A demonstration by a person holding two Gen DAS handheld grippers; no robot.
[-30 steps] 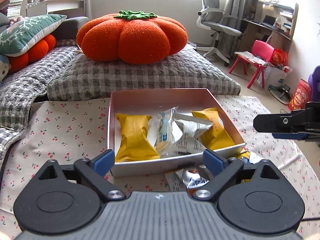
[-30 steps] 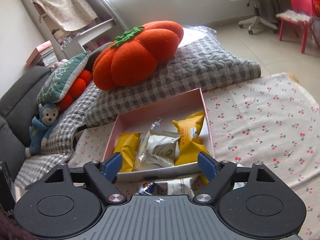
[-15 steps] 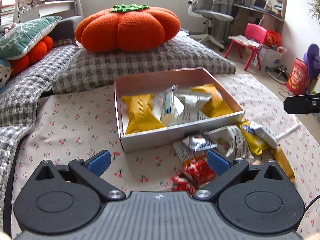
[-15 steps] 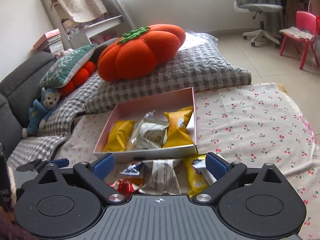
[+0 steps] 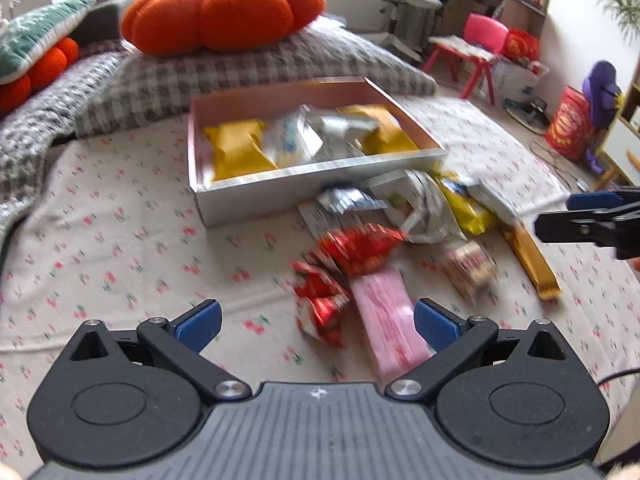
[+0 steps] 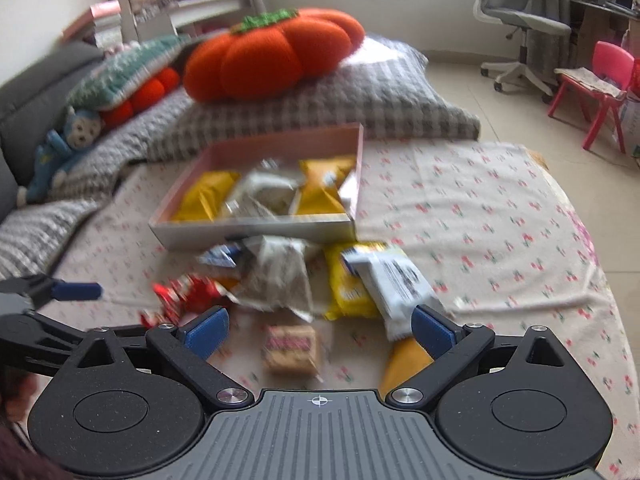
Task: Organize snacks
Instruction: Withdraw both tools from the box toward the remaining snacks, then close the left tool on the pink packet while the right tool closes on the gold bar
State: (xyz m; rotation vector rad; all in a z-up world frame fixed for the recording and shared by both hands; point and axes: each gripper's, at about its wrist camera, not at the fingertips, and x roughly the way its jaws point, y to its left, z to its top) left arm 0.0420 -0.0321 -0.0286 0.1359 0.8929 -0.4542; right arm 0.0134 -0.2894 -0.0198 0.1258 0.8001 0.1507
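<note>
A shallow pink box on the cherry-print cloth holds yellow packets and silver-white ones. In front of it lies a loose pile: red packets, a pink packet, a small brown biscuit pack, a white packet, a yellow packet and a golden bar. My left gripper hangs open above the red and pink packets, holding nothing. My right gripper is open above the biscuit pack, also without anything in it.
Behind the box a grey checked cushion carries an orange pumpkin pillow. A sofa with pillows and a blue toy monkey is at the left. An office chair and a pink child's chair stand on the floor at the right.
Both views have drawn back from the box and tipped downward, bringing the loose snack pile into sight. The right jaws stand wider than a second ago.
</note>
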